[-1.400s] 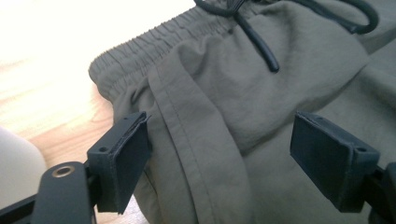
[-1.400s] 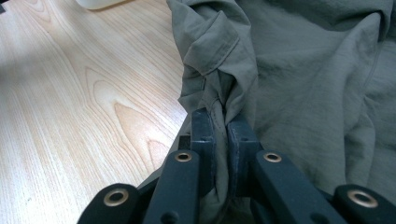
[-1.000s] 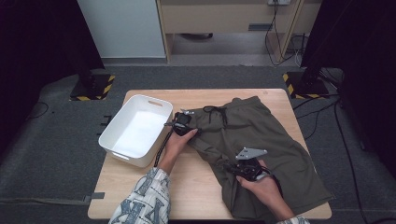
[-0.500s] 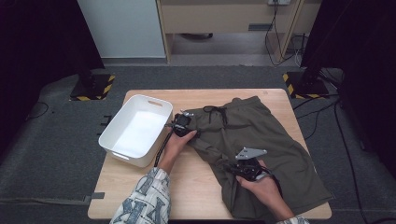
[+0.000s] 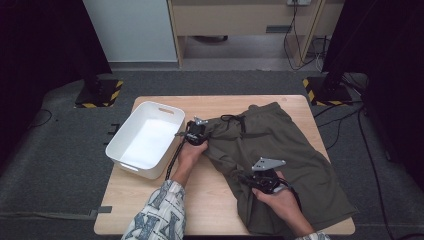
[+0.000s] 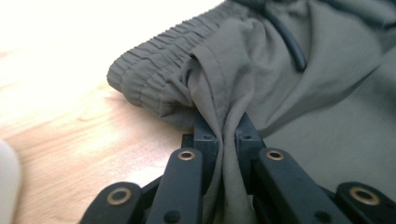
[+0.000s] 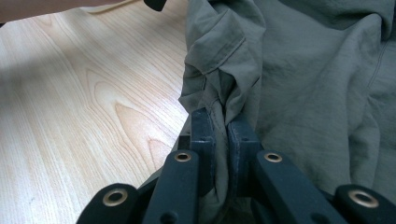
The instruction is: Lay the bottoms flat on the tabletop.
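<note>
Both tongs, the left gripper (image 5: 196,131) having just closed, pinch the olive-green fabric shorts (image 5: 280,150) along one edge, apparently to fold them

Bare table (image 5: 210,200) lies between the hands; the white bin (image 5: 145,140) blocks the left.

High view: dim, dark surround, table (image 5: 220,210) evenly lit, soft focus. Left gripper view: glare blown out far left; near jaws blurred.
</note>
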Demonstrator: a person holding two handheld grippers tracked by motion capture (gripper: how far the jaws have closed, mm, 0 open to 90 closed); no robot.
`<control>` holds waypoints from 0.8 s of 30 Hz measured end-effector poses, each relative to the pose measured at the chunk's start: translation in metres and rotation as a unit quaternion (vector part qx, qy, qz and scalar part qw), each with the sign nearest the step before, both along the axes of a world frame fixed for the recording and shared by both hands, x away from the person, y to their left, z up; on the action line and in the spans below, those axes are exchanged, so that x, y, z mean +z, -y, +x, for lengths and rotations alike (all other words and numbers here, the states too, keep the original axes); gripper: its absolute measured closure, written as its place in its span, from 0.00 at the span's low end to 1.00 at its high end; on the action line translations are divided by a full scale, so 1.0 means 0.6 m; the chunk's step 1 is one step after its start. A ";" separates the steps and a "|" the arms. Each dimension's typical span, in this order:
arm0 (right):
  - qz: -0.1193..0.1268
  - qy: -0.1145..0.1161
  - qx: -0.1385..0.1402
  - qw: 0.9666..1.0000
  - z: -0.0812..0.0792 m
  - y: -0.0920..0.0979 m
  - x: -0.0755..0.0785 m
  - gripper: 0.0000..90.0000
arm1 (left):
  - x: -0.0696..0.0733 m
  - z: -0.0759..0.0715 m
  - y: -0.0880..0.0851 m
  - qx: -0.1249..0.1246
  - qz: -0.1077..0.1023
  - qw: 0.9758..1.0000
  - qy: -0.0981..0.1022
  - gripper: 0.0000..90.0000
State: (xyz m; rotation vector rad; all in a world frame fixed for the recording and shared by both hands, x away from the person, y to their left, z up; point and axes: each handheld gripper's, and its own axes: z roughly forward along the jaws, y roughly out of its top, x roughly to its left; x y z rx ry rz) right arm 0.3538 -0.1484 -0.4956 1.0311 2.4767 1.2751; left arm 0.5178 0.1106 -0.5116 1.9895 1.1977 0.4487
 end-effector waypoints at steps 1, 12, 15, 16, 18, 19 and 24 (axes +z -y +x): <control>0.000 0.001 0.000 1.000 0.000 0.000 0.001 0.93 | 0.004 -0.001 -0.001 0.000 -0.006 1.000 0.000 0.93; 0.023 0.017 -0.015 0.999 -0.003 -0.005 0.038 0.93 | 0.067 -0.009 -0.015 -0.028 -0.034 0.999 0.006 0.94; 0.028 0.019 -0.017 0.999 -0.004 -0.010 0.044 0.93 | 0.078 -0.014 -0.015 -0.034 -0.035 0.999 0.013 0.94; 0.028 0.021 -0.017 0.999 -0.003 -0.011 0.046 0.93 | 0.080 -0.015 -0.016 -0.035 -0.034 0.999 0.015 0.94; 0.029 0.022 -0.018 0.999 -0.003 -0.012 0.049 0.93 | 0.085 -0.017 -0.019 -0.035 -0.035 0.999 0.016 0.94; 0.029 0.023 -0.018 0.999 -0.003 -0.013 0.051 0.93 | 0.087 -0.018 -0.021 -0.034 -0.034 0.999 0.017 0.94; 0.025 0.023 -0.022 0.999 0.004 -0.014 0.059 0.93 | 0.085 -0.010 -0.034 -0.028 -0.043 0.999 0.002 0.94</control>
